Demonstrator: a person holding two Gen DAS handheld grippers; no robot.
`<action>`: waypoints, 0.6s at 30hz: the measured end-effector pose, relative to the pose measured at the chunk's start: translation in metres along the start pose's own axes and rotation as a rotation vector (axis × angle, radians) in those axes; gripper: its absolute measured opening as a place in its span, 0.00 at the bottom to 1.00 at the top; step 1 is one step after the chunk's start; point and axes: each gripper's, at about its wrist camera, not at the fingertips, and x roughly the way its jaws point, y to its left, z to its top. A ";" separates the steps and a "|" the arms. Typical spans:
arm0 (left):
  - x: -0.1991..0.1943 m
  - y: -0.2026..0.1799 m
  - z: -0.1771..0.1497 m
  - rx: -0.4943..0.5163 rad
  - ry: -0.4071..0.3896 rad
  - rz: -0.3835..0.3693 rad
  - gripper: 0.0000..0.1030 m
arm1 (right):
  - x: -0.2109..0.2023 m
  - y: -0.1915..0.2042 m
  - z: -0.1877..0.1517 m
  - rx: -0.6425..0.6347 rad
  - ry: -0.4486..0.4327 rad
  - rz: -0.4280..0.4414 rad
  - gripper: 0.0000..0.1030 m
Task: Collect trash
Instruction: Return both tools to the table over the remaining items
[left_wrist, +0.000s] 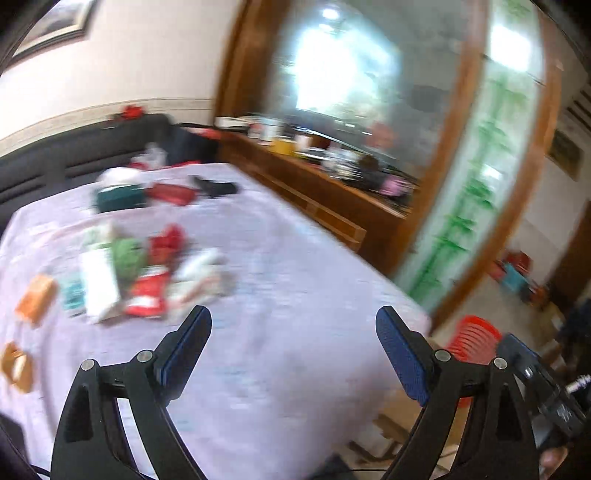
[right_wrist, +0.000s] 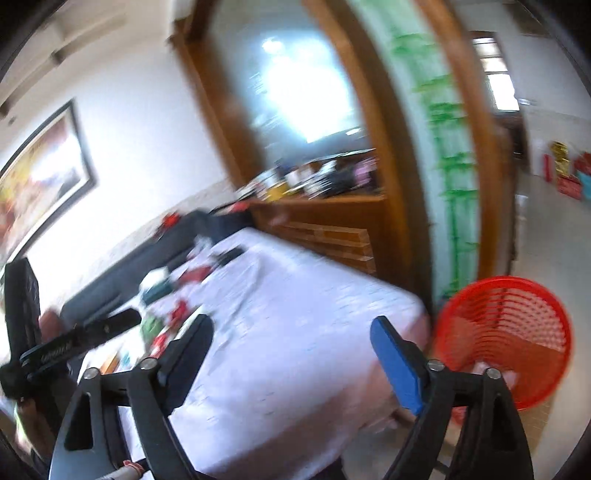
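left gripper (left_wrist: 293, 325) spread wide with nothing between its blue pads, held above the near part of a desk (left_wrist: 280, 266) draped in a pale lilac cloth. right gripper (right_wrist: 291, 334) likewise wide open and empty, over the same cloth near its right-hand corner. just beyond that corner, off the desk and lower down, a red slatted plastic basket (right_wrist: 509, 325), mouth tipped toward the right wrist camera, something pale inside its lower rim too blurred to name. further along the cloth to the left, a loose heap of trash (left_wrist: 144, 273): red, green and white wrappers and a white carton, all smeared by motion. apart from the heap at the desk's left edge, an orange packet (left_wrist: 35, 299) and a brown piece (left_wrist: 16, 367). toward the far end of the desk, a dark green tissue box (left_wrist: 118, 197), a red packet (left_wrist: 170, 192) beside it and a black object (left_wrist: 218, 186) further right. behind the desk, a dark sofa (left_wrist: 55, 170) along the wall. to the right, a wooden cabinet (left_wrist: 332, 184) crowded with small items under a large wood-framed mirror (left_wrist: 351, 74). on the wall above the sofa, a framed picture (right_wrist: 40, 173).
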 end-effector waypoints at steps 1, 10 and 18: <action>-0.004 0.011 -0.001 -0.015 -0.001 0.021 0.87 | 0.005 0.011 -0.004 -0.023 0.015 0.013 0.92; -0.029 0.097 -0.018 -0.163 0.011 0.137 0.87 | 0.031 0.091 -0.027 -0.165 0.076 0.104 0.97; -0.047 0.151 -0.038 -0.257 -0.004 0.207 0.87 | 0.059 0.136 -0.037 -0.222 0.092 0.172 0.97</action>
